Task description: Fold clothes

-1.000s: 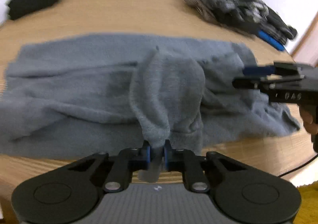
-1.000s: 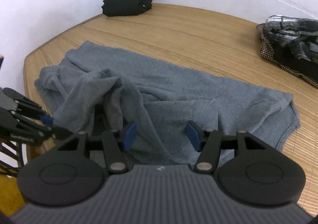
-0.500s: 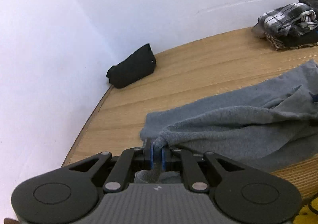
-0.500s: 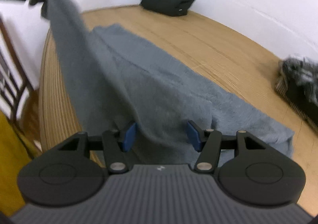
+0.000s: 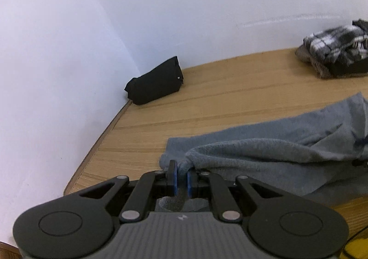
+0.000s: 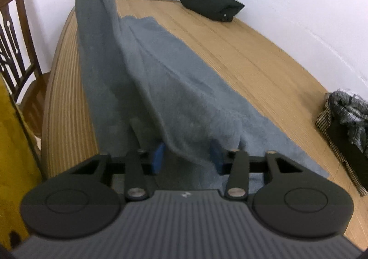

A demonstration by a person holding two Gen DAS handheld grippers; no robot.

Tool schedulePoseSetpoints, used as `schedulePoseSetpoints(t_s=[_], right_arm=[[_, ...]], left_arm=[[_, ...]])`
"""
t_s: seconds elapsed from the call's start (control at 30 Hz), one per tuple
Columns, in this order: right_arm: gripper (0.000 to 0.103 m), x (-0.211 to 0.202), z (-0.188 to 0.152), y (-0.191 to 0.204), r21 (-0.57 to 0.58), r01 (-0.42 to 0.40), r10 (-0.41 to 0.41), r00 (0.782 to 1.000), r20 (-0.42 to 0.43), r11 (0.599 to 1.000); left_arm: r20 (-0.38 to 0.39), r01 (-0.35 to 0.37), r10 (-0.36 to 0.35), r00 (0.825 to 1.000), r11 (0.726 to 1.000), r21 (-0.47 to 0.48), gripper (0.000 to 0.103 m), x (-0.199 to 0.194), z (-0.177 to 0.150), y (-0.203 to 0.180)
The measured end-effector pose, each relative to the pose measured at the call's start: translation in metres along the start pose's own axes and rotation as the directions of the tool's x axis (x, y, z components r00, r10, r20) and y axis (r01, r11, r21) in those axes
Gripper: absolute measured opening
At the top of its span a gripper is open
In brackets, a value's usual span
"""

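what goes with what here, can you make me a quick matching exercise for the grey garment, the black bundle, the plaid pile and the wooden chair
Things:
1. grey garment
2. black bundle
3. plaid pile
4. wooden chair

Places or states:
A. folded in the table's far corner by the walls
B. beside the table, off its edge
C. one end lifted, the rest spread on the table
D. heaped at the table's right side

Pairs: 1-C, 2-A, 3-D, 4-B

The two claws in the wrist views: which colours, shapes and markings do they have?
The left claw and the right claw look alike: matte black linkage arms with silver rivets, round black discs at both sides, a ribbed grey body with a small white logo, and blue pads on the fingers. No cable, sleeve or hand shows.
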State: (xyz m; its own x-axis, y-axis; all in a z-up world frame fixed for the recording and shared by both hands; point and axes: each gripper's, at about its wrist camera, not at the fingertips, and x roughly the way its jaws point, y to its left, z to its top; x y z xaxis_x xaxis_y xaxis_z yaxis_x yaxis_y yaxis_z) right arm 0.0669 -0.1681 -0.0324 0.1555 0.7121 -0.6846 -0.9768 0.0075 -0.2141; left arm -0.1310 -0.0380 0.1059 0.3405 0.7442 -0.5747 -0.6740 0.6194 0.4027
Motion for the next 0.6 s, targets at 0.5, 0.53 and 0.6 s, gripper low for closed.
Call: schedulePoseSetpoints(t_s=[0.5,0.53,0.6], right_arm=[[0.005,-0.048,0.033,-0.079,0.212,0.000,-0.034,0.987,0.158,0.977],[0.005,-0.036,0.041,-0.083,0.201,0.008,-0.039,0.988,0.147,0.980],[0.005,-0.010,0.054,-0.090,0.194,0.016,-0.041,0.992,0.123,0.981]], left_arm=[[0.054,-0.015,0.013,0.998,0.999,0.051,0.011,0.032,0.028,0.026],[0.053,-0.010,0.007,0.999,0.998,0.061,0.011,0.046,0.032,0.027],[0.025,0.010,-0.011,1.000,0.997,0.072,0.011,0.078,0.038,0.032]])
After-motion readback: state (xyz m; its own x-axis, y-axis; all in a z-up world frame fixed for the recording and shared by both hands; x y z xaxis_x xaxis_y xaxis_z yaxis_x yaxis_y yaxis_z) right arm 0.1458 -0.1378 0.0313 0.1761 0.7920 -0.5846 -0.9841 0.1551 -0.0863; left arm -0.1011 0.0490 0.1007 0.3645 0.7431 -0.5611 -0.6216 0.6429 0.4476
